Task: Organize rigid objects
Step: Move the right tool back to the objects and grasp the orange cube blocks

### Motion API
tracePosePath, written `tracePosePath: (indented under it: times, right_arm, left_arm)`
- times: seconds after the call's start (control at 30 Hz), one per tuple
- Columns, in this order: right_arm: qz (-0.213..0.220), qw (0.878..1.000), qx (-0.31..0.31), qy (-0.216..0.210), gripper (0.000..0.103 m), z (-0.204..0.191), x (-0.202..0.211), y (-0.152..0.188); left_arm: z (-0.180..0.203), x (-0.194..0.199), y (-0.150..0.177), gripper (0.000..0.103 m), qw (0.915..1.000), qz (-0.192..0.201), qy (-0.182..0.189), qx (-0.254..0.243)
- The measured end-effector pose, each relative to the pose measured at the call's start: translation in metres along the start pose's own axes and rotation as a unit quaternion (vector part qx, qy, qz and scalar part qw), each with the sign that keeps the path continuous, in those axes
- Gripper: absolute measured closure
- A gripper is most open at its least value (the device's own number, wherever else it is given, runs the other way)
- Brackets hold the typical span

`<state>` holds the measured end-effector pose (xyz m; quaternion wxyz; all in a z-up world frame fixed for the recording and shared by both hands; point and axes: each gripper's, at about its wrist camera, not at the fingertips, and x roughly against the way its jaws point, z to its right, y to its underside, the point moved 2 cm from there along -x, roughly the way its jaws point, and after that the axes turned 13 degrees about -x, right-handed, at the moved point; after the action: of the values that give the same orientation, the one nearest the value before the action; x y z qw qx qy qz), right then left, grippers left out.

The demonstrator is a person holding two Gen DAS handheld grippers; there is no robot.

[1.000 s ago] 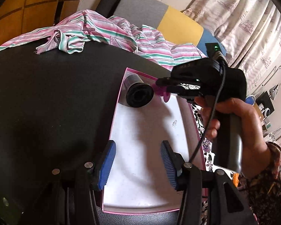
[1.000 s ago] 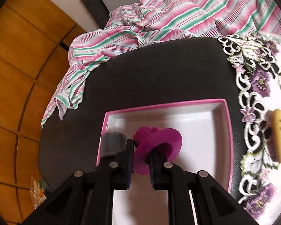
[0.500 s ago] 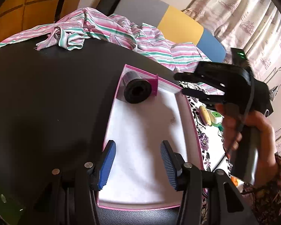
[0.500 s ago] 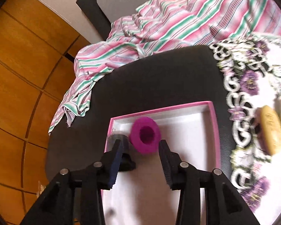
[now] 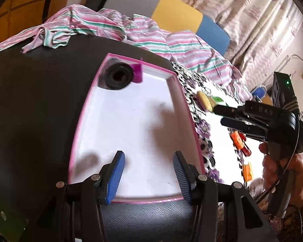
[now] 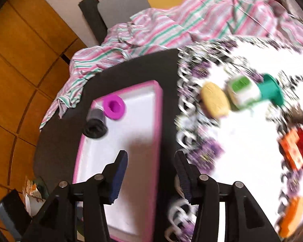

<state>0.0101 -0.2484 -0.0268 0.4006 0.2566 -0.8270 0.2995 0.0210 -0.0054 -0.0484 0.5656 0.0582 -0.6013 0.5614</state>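
Hard plastic pieces throughout, by the look: light, stiff, smooth, likely to slide or roll if pinched off-centre. Magenta spool (image 6: 113, 106) lies in the far corner of the pink-rimmed tray (image 6: 158, 121), touching the black spool (image 6: 95, 124); nothing else is in the tray. Best hold on any spool, I judge, is across the narrow barrel between the flanges.

On the floral cloth (image 6: 242, 141) beside the tray, not yet sorted: tan oval piece (image 6: 215, 98), green-and-white block (image 6: 243, 92), teal spool (image 6: 271, 89), orange and red toy vehicles (image 6: 296, 150). All blurred.

Right hand-held gripper (image 6: 151, 173): jaws have just been opening, nothing between them, hanging over the tray's right rim. Left hand-held gripper (image 5: 149, 174): jaws apart and empty over the tray's near end.
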Motion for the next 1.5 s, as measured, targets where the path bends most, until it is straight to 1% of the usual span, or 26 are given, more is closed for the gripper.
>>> tracePosePath:
  times: [0.07,0.17,0.27,0.37,0.4,0.47,0.53,0.6,0.7,0.77,0.8,0.83,0.9,0.93,1.0,1.07,1.13,1.17,1.23,1.3,1.33,1.4,1.43,1.5]
  right_arm:
    - [-0.007,1.0,-0.012,0.02,0.053,0.013,0.006,0.004]
    - [-0.023,0.996,-0.037,0.077,0.053,0.042,0.02,0.007]
    - [-0.044,0.991,-0.06,0.113,0.053,0.072,0.035,0.003]
    - [-0.053,0.984,-0.086,0.146,0.048,0.1,0.051,-0.004]
    - [-0.057,0.981,-0.097,0.16,0.044,0.111,0.056,-0.005]
    - [-0.06,0.975,-0.117,0.18,0.042,0.128,0.062,-0.006]
    - [-0.072,0.965,-0.143,0.207,0.037,0.147,0.065,-0.008]
    - [-0.107,0.953,-0.166,0.229,0.037,0.166,0.06,-0.007]
    - [-0.161,0.938,-0.193,0.24,0.037,0.188,0.049,-0.002]
    - [-0.19,0.929,-0.209,0.241,0.039,0.2,0.041,0.0]
    - [-0.198,0.925,-0.219,0.241,0.043,0.205,0.037,0.001]
    - [-0.204,0.923,-0.222,0.237,0.056,0.206,0.035,0.001]
    - [-0.219,0.925,-0.217,0.224,0.07,0.205,0.026,0.002]
    - [-0.219,0.926,-0.218,0.217,0.072,0.203,0.023,0.001]
    - [-0.207,0.932,-0.209,0.213,0.072,0.195,0.019,-0.004]
    - [-0.188,0.94,-0.189,0.211,0.072,0.183,0.014,-0.012]
    - [-0.166,0.952,-0.169,0.195,0.072,0.166,0.007,-0.023]
    - [-0.161,0.955,-0.165,0.187,0.072,0.16,0.003,-0.026]
    - [-0.15,0.962,-0.161,0.161,0.072,0.146,-0.007,-0.032]
    - [-0.141,0.971,-0.152,0.122,0.069,0.13,-0.016,-0.038]
    - [-0.132,0.976,-0.141,0.096,0.064,0.121,-0.019,-0.042]
    - [-0.121,0.983,-0.122,0.057,0.057,0.108,-0.02,-0.045]
    - [-0.109,0.987,-0.107,0.044,0.057,0.102,-0.016,-0.047]
    - [-0.077,0.993,-0.086,0.039,0.057,0.102,-0.003,-0.054]
  left_arm:
    - [0.007,-0.001,0.001,0.053,0.9999,-0.002,0.004,-0.01]
    - [0.019,-0.001,0.002,0.053,0.9997,-0.004,0.01,-0.024]
    - [0.028,-0.002,0.004,0.053,0.9993,-0.005,0.019,-0.033]
    - [0.036,-0.002,0.005,0.053,0.9988,-0.007,0.03,-0.04]
    - [0.038,-0.001,0.006,0.053,0.9985,-0.005,0.033,-0.043]
    - [0.041,0.001,0.008,0.053,0.9982,-0.004,0.036,-0.049]
    - [0.042,0.003,0.01,0.053,0.9981,-0.003,0.037,-0.05]
    - [0.041,0.005,0.012,0.053,0.9982,-0.003,0.039,-0.045]
    - [0.038,0.008,0.015,0.053,0.9984,0.0,0.039,-0.04]
    - [0.036,0.011,0.016,0.053,0.9986,0.002,0.038,-0.037]
    - [0.034,0.012,0.017,0.053,0.9987,0.003,0.038,-0.035]
    - [0.032,0.013,0.017,0.053,0.9988,0.003,0.036,-0.033]
    - [0.029,0.014,0.018,0.053,0.9991,0.003,0.033,-0.028]
    - [0.027,0.014,0.017,0.053,0.9992,0.003,0.032,-0.025]
    - [0.024,0.013,0.017,0.053,0.9993,0.001,0.032,-0.019]
    - [0.024,0.013,0.018,0.053,0.9993,-0.001,0.032,-0.018]
    - [0.026,0.013,0.018,0.053,0.9993,-0.001,0.031,-0.021]
    - [0.028,0.013,0.018,0.053,0.9993,-0.002,0.029,-0.024]
    - [0.031,0.013,0.018,0.053,0.9992,-0.005,0.026,-0.029]
    - [0.034,0.013,0.019,0.053,0.9991,-0.007,0.024,-0.033]
    - [0.035,0.013,0.019,0.053,0.9991,-0.009,0.022,-0.034]
    - [0.036,0.013,0.019,0.053,0.9991,-0.011,0.02,-0.035]
    - [0.037,0.013,0.018,0.053,0.9991,-0.011,0.019,-0.037]
    - [0.039,0.013,0.018,0.053,0.999,-0.011,0.017,-0.039]
